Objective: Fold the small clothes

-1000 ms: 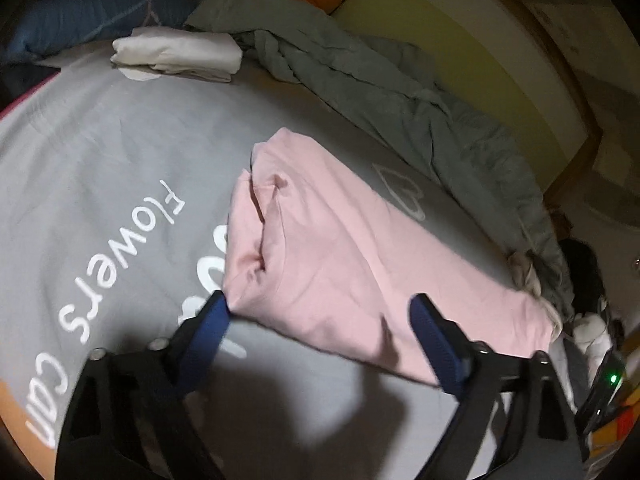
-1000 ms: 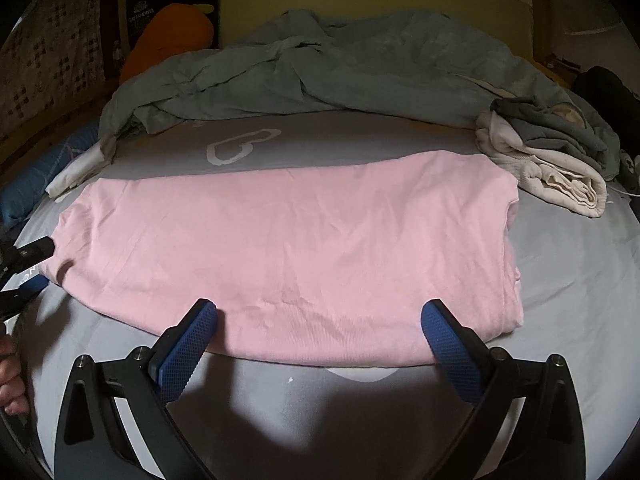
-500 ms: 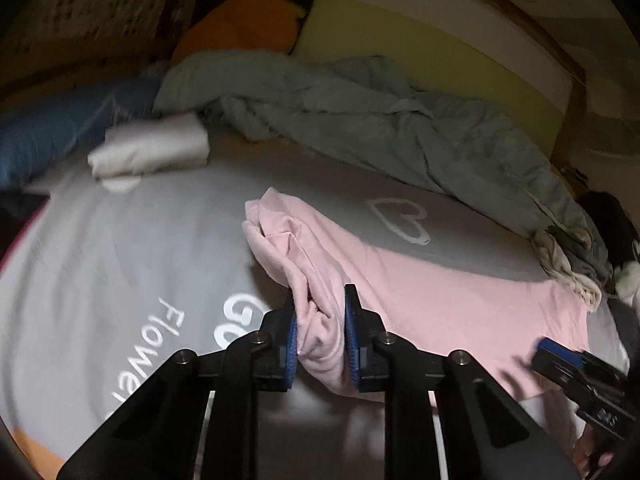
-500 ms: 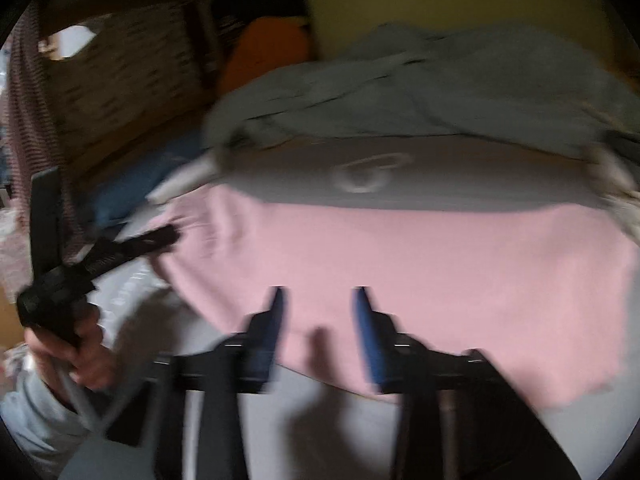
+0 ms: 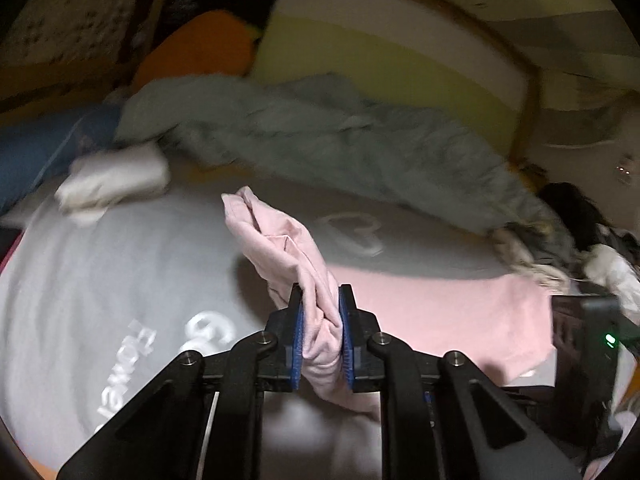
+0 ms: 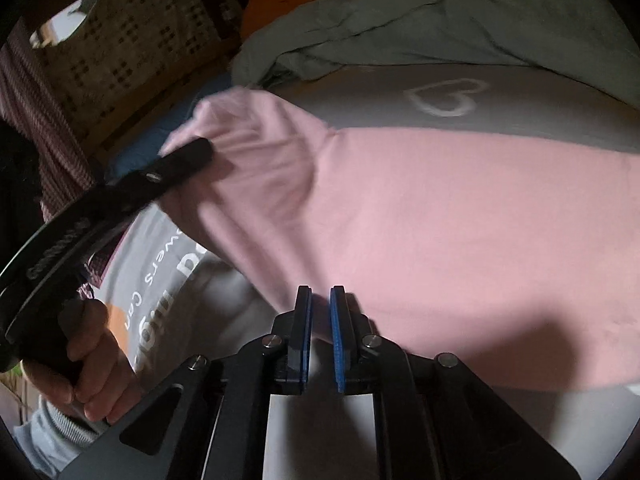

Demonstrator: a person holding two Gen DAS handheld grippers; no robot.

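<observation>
Grey bedsheet (image 5: 100, 264): left tongs (image 5: 321, 334) pinch pink garment (image 5: 440, 312); right tongs (image 6: 320, 330) nearly closed at its edge.

Dim, motion-blurred fisheye views, dark corners

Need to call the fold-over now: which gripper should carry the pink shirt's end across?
Left. The left gripper is already shut on the bunched end of the pink shirt, lifted off the grey sheet. The right gripper sits at the near edge, apparently nipping only the hem.
</observation>
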